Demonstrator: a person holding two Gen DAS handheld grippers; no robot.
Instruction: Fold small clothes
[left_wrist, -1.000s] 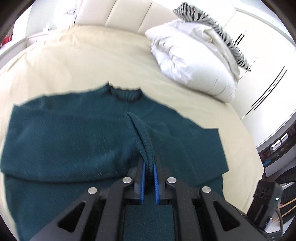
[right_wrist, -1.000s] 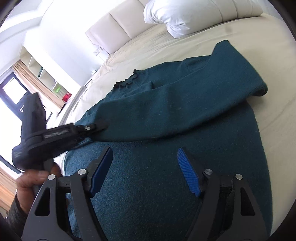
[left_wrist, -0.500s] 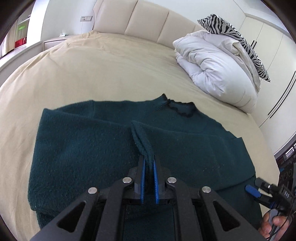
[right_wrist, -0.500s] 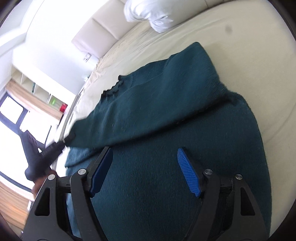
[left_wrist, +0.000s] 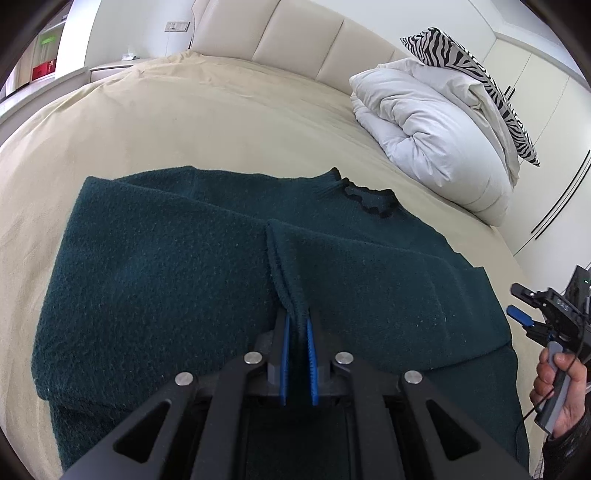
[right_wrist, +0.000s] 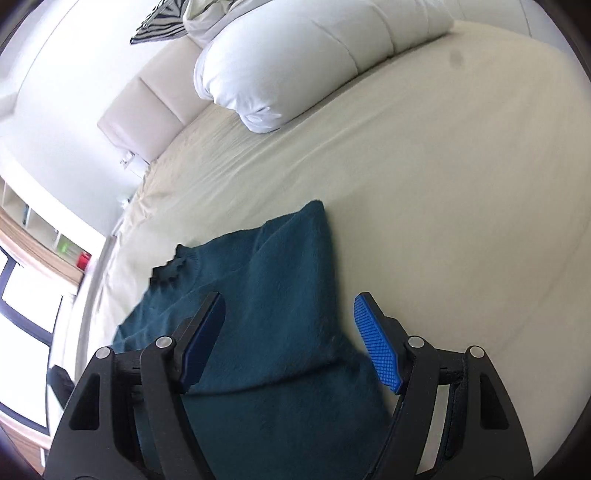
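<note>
A dark teal knit sweater (left_wrist: 166, 280) lies flat on the beige bed, its black-trimmed collar (left_wrist: 365, 201) toward the pillows. Both sleeves are folded across the chest. My left gripper (left_wrist: 296, 325) is shut on the cuff of the sleeve (left_wrist: 282, 258) that lies over the middle of the sweater. My right gripper (right_wrist: 288, 314) is open and empty, hovering over the sweater's right shoulder fold (right_wrist: 295, 258); it also shows at the right edge of the left wrist view (left_wrist: 524, 306), held in a hand.
A white folded duvet (left_wrist: 432, 136) with a zebra-striped pillow (left_wrist: 472, 81) on it sits at the head of the bed, right side. The padded headboard (left_wrist: 295, 37) is behind. The beige sheet (right_wrist: 443, 184) spreads around the sweater.
My left gripper has pulled back with the cuff still held, the sleeve now lying flatter across the chest. My right gripper has swung to the sweater's right edge, staying open.
</note>
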